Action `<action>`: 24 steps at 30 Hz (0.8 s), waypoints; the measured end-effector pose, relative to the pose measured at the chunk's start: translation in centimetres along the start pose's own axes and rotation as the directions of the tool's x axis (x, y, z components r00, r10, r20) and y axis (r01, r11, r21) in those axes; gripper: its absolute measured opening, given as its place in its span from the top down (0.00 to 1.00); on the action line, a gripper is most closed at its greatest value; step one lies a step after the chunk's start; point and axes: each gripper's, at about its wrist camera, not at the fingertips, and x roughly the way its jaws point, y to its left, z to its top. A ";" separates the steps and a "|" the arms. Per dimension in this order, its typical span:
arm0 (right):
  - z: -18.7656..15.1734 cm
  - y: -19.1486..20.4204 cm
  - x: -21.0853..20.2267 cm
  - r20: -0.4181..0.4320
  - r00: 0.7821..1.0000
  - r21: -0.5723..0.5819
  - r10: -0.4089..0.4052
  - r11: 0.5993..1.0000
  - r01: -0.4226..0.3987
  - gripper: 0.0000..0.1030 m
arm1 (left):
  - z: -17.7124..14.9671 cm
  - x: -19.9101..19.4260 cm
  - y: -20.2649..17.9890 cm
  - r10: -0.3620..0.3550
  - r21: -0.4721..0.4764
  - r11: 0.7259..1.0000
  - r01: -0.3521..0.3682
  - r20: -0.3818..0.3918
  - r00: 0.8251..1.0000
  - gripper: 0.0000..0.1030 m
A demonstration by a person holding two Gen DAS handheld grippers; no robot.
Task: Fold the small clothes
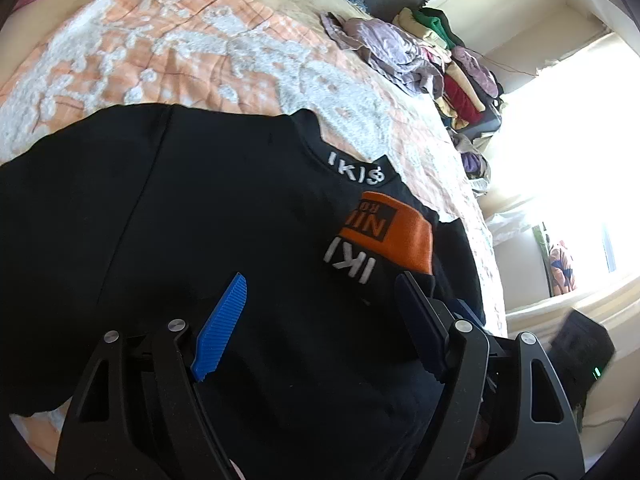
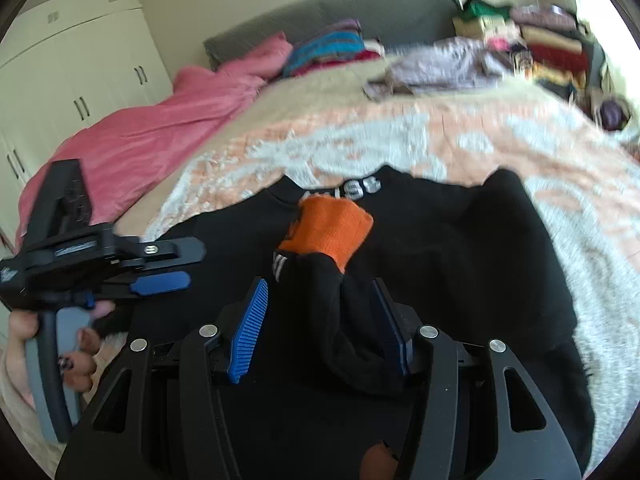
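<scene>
Peach-and-white bedspread (image 1: pixel 248 60) carries a flattened black sweatshirt (image 1: pixel 200 220), orange cuff (image 2: pixel 332 232) folded inward, both claws gaping

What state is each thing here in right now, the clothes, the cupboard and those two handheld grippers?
Black sweater: spread flat on the bed, one sleeve folded across it.
Orange cuff: lying on the sweater's chest, near the collar.
Left gripper: open, over the sweater.
Right gripper: open, sleeve lying loose between its fingers.
Clothes pile: heaped, unfolded.
Wardrobe doors: closed.
</scene>
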 end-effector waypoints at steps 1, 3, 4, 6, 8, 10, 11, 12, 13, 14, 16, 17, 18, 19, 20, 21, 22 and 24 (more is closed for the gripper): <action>0.1 0.0 0.7 -0.016 1.000 0.003 0.018 1.000 -0.018 0.50 | 0.1 -0.1 -0.2 0.010 0.007 1.000 -0.010 0.006 1.000 0.34; 0.2 0.7 1.7 -0.038 0.999 -0.024 0.031 0.999 -0.032 0.50 | 0.3 -0.5 -0.3 0.038 0.027 0.999 -0.039 0.028 0.999 0.32; 0.1 1.4 2.1 -0.041 0.998 -0.040 0.051 0.998 -0.053 0.50 | 0.4 -0.7 -0.2 0.041 0.025 0.999 -0.042 0.031 0.999 0.32; -0.2 2.7 2.4 -0.058 0.994 -0.069 0.089 0.993 -0.093 0.50 | 0.8 -0.9 0.3 0.049 0.012 0.999 -0.049 0.031 0.998 0.31; -0.7 4.3 2.0 -0.066 0.989 -0.123 0.130 0.983 -0.138 0.49 | 1.1 -1.1 0.9 0.059 -0.003 0.998 -0.059 0.030 0.998 0.31; -1.5 5.4 1.4 -0.087 0.982 -0.154 0.165 0.972 -0.177 0.49 | 1.1 -1.2 1.4 0.057 -0.013 0.998 -0.057 0.015 0.998 0.31; -1.7 5.6 1.2 -0.095 0.979 -0.157 0.180 0.969 -0.193 0.49 | 1.1 -1.1 1.5 0.053 -0.015 0.998 -0.053 0.003 0.999 0.31; -2.1 5.7 0.7 -0.101 0.975 -0.158 0.197 0.965 -0.211 0.49 | 0.9 -0.9 1.7 0.039 -0.022 0.999 -0.039 -0.012 0.999 0.31; -2.3 5.7 0.5 -0.104 0.974 -0.157 0.201 0.964 -0.215 0.49 | 0.8 -0.7 1.8 0.024 -0.032 0.999 -0.025 -0.028 0.999 0.31; -2.6 5.6 0.2 -0.107 0.975 -0.156 0.194 0.966 -0.209 0.49 | 0.7 -0.5 1.9 0.016 -0.039 0.999 -0.018 -0.040 0.999 0.31; -2.9 5.0 -0.6 -0.099 0.977 -0.136 0.187 0.971 -0.199 0.49 | 0.2 0.3 2.0 0.000 -0.048 0.999 -0.004 -0.078 0.997 0.31; -3.0 4.7 -1.0 -0.094 0.979 -0.122 0.183 0.973 -0.194 0.49 | 0.0 0.7 2.0 0.015 -0.041 0.999 -0.018 -0.086 0.996 0.31; -3.1 4.2 -1.5 -0.081 0.982 -0.109 0.169 0.978 -0.178 0.49 | -0.2 1.1 2.0 0.039 -0.031 0.999 -0.042 -0.091 0.995 0.33; -3.2 3.8 -1.9 -0.068 0.985 -0.103 0.160 0.981 -0.166 0.49 | -0.4 1.3 1.8 0.051 -0.020 0.998 -0.053 -0.093 0.994 0.33; -3.2 3.4 -2.4 -0.058 0.987 -0.094 0.153 0.983 -0.158 0.49 | -0.5 1.5 1.6 0.063 -0.006 0.998 -0.064 -0.096 0.993 0.35; -3.3 2.8 -3.0 -0.047 0.990 -0.077 0.137 0.987 -0.140 0.49 | -0.7 1.7 1.3 0.074 0.011 0.997 -0.073 -0.096 0.993 0.40; -3.4 2.3 -3.3 -0.037 0.992 -0.066 0.124 0.990 -0.126 0.49 | -0.8 1.9 0.9 0.081 0.028 0.997 -0.079 -0.095 0.992 0.43; -3.5 1.2 -4.3 -0.014 0.994 -0.037 0.105 0.994 -0.106 0.49 | -1.1 2.5 0.2 0.091 0.053 0.995 -0.086 -0.102 0.991 0.62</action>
